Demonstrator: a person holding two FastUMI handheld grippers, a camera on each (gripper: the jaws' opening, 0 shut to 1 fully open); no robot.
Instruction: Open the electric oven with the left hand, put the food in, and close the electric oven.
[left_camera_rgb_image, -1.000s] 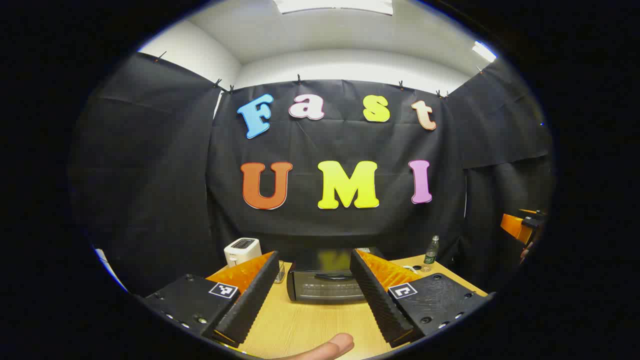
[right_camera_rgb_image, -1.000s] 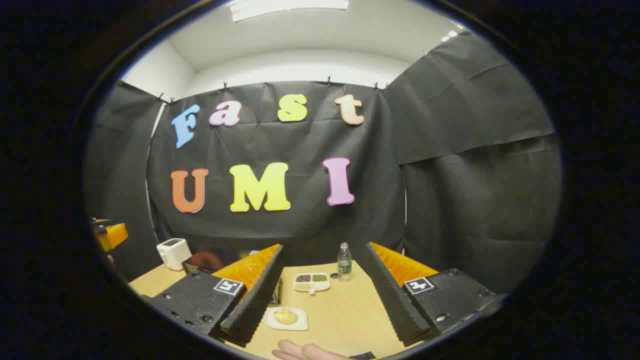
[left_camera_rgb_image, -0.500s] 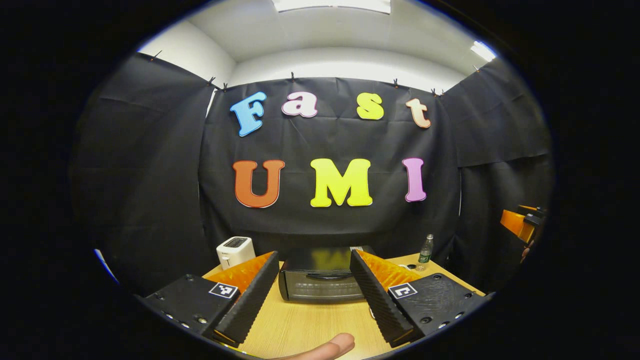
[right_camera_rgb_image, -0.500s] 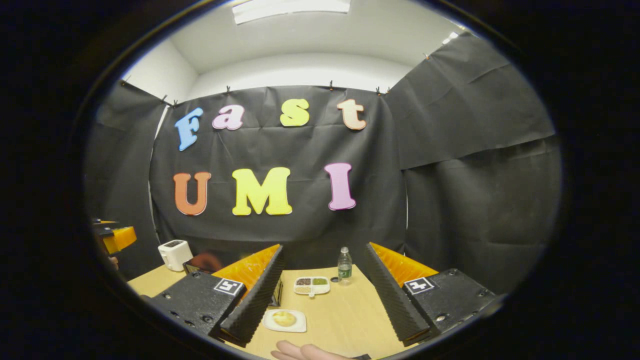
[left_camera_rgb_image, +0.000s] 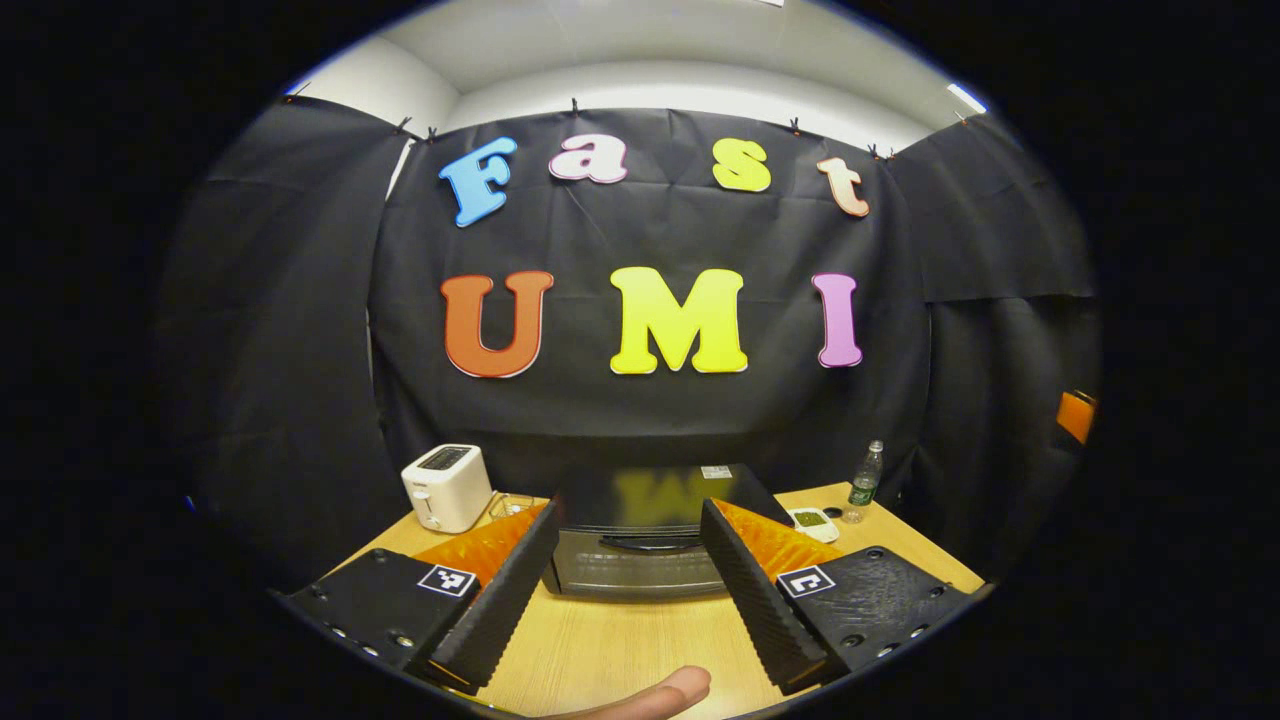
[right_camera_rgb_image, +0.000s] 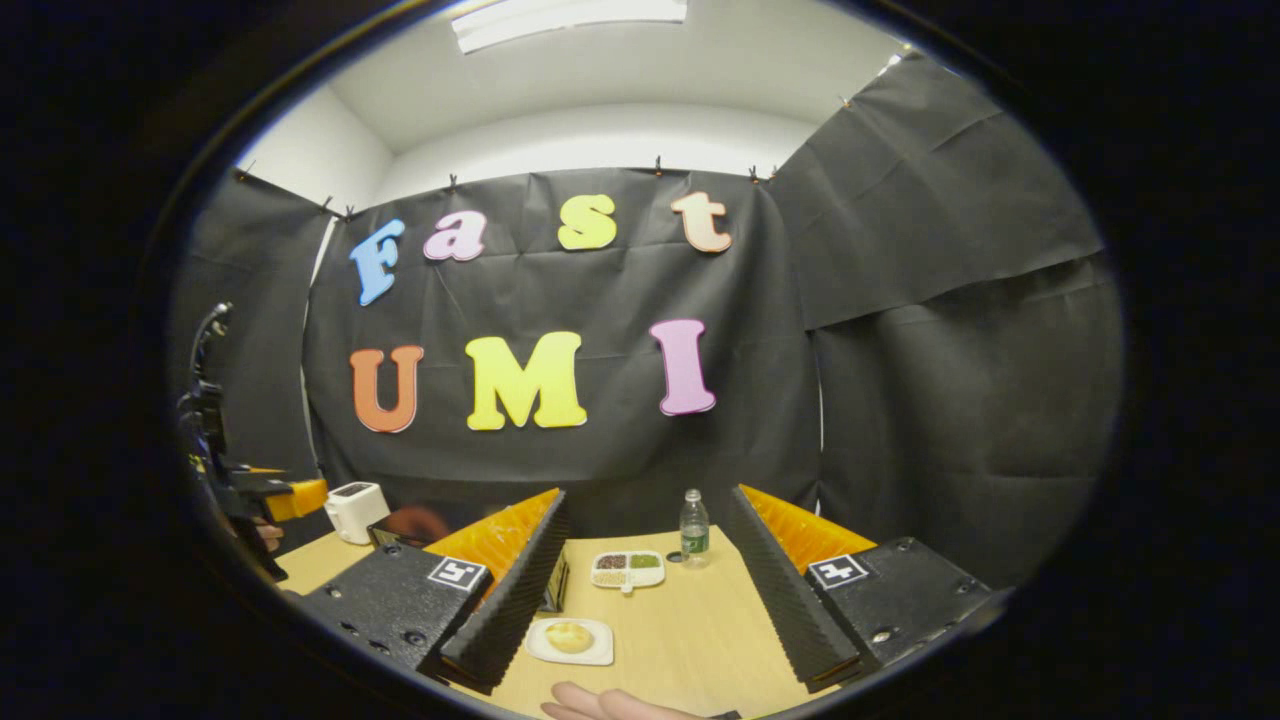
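Observation:
A black electric oven (left_camera_rgb_image: 640, 545) stands on the wooden table (left_camera_rgb_image: 620, 650) with its door shut and a dark handle (left_camera_rgb_image: 650, 543) across the top of the door. My left gripper (left_camera_rgb_image: 625, 585) hangs open in front of it, some way short of the handle, nothing between its fingers. In the right gripper view a yellowish bun (right_camera_rgb_image: 568, 636) lies on a small white plate (right_camera_rgb_image: 570, 642) near the table's front. My right gripper (right_camera_rgb_image: 640, 590) stands open above and behind that plate, holding nothing. The oven's corner (right_camera_rgb_image: 400, 525) peeks out at the left there.
A white toaster (left_camera_rgb_image: 445, 486) sits left of the oven. A divided white dish (right_camera_rgb_image: 626, 568) and a water bottle (right_camera_rgb_image: 693, 528) stand at the back of the table. The left gripper (right_camera_rgb_image: 270, 495) and the hand holding it show at the far left. A fingertip (left_camera_rgb_image: 660, 692) shows at the bottom.
The left gripper has moved closer to the oven and tipped downward, so the oven looks larger. In the right gripper view the other gripper has advanced along the left edge. The right gripper has barely moved.

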